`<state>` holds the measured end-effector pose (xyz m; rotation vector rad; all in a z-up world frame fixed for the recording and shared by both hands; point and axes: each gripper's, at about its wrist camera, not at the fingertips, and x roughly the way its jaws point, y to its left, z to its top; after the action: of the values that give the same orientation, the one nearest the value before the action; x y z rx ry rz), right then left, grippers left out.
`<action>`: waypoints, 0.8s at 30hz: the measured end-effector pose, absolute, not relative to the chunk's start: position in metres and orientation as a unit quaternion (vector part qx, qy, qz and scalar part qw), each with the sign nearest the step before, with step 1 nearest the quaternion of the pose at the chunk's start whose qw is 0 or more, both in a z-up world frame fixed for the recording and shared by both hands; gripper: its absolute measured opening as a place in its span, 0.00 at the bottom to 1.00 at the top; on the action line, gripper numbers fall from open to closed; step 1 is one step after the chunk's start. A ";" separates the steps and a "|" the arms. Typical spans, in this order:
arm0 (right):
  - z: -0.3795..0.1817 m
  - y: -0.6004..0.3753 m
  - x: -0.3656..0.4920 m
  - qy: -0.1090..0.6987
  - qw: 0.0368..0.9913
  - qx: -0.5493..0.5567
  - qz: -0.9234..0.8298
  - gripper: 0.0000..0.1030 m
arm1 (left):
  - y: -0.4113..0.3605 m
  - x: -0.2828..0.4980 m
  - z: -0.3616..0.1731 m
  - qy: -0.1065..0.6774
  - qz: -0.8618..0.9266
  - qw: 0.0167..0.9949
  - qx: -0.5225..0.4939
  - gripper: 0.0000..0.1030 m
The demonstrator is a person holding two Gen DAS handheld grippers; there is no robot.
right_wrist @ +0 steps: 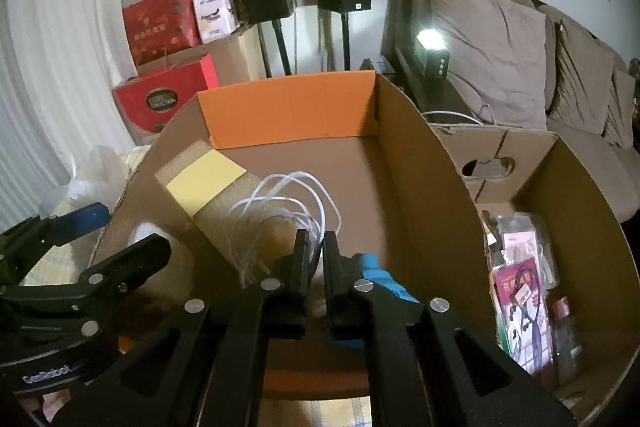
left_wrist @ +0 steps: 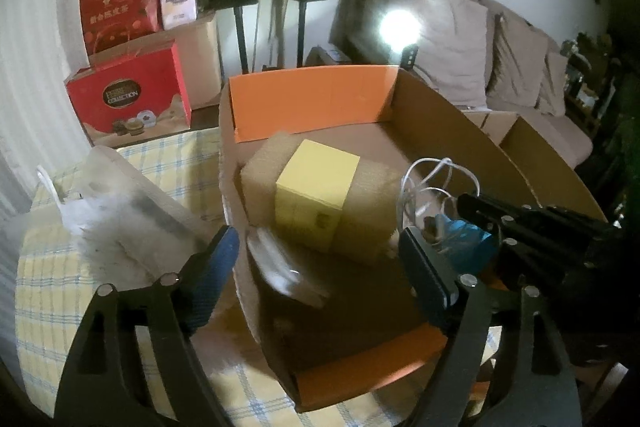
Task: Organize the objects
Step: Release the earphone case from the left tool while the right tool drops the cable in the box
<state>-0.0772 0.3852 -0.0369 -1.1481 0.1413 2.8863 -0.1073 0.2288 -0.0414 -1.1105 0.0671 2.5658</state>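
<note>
Right tool [right_wrist: 316, 247] sits low inside the box [right_wrist: 420, 163], fingers nearly pressed together and pinching the white cable [right_wrist: 280, 211], whose loops stand up just ahead of the tips, beside the yellow carton [left_wrist: 316, 183] wedged in foam [left_wrist: 260, 175]. Left tool [left_wrist: 320, 259] is spread wide at the box's near left corner, one blue pad [left_wrist: 222, 259] outside the wall over the checked worktop [left_wrist: 60, 291], the other inside, nothing between them. A second box [right_wrist: 560, 187] holding packets stands to the right.
</note>
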 end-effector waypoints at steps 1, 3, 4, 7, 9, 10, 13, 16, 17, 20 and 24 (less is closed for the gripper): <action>-0.037 0.385 -0.077 0.046 0.016 -0.370 0.928 0.08 | 0.229 -0.107 -0.040 0.022 0.904 0.172 -0.391 0.83; -0.036 0.386 -0.076 0.049 0.012 -0.373 0.927 0.09 | 0.227 -0.106 -0.038 0.018 0.905 0.171 -0.390 0.84; -0.035 0.386 -0.075 0.049 0.011 -0.372 0.927 0.10 | 0.227 -0.106 -0.037 0.017 0.905 0.170 -0.390 0.85; -0.030 0.386 -0.072 0.048 0.014 -0.366 0.929 0.21 | 0.220 -0.107 -0.032 0.012 0.907 0.167 -0.387 0.93; -0.026 0.388 -0.070 0.052 0.015 -0.362 0.931 0.26 | 0.216 -0.106 -0.027 0.007 0.909 0.166 -0.383 0.98; -0.024 0.388 -0.069 0.053 0.016 -0.360 0.932 0.28 | 0.213 -0.106 -0.024 0.004 0.910 0.166 -0.379 0.99; -0.016 0.388 -0.066 0.054 0.018 -0.352 0.934 0.38 | 0.207 -0.104 -0.017 0.007 0.913 0.162 -0.374 0.99; -0.009 0.386 -0.065 0.054 0.019 -0.346 0.937 0.47 | 0.201 -0.104 -0.012 0.016 0.917 0.150 -0.368 1.00; -0.008 0.386 -0.065 0.055 0.019 -0.344 0.937 0.50 | 0.198 -0.103 -0.010 0.020 0.919 0.145 -0.366 1.00; -0.002 0.381 -0.064 0.055 0.019 -0.341 0.938 0.54 | 0.193 -0.101 -0.006 0.031 0.922 0.135 -0.360 1.00; 0.003 0.374 -0.063 0.046 0.014 -0.338 0.940 0.64 | 0.183 -0.100 -0.003 0.035 0.925 0.127 -0.356 1.00</action>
<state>-0.0632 0.3735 0.0029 -1.0536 0.1438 2.9265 -0.0998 0.1832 -0.0033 -1.0372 0.1011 2.6916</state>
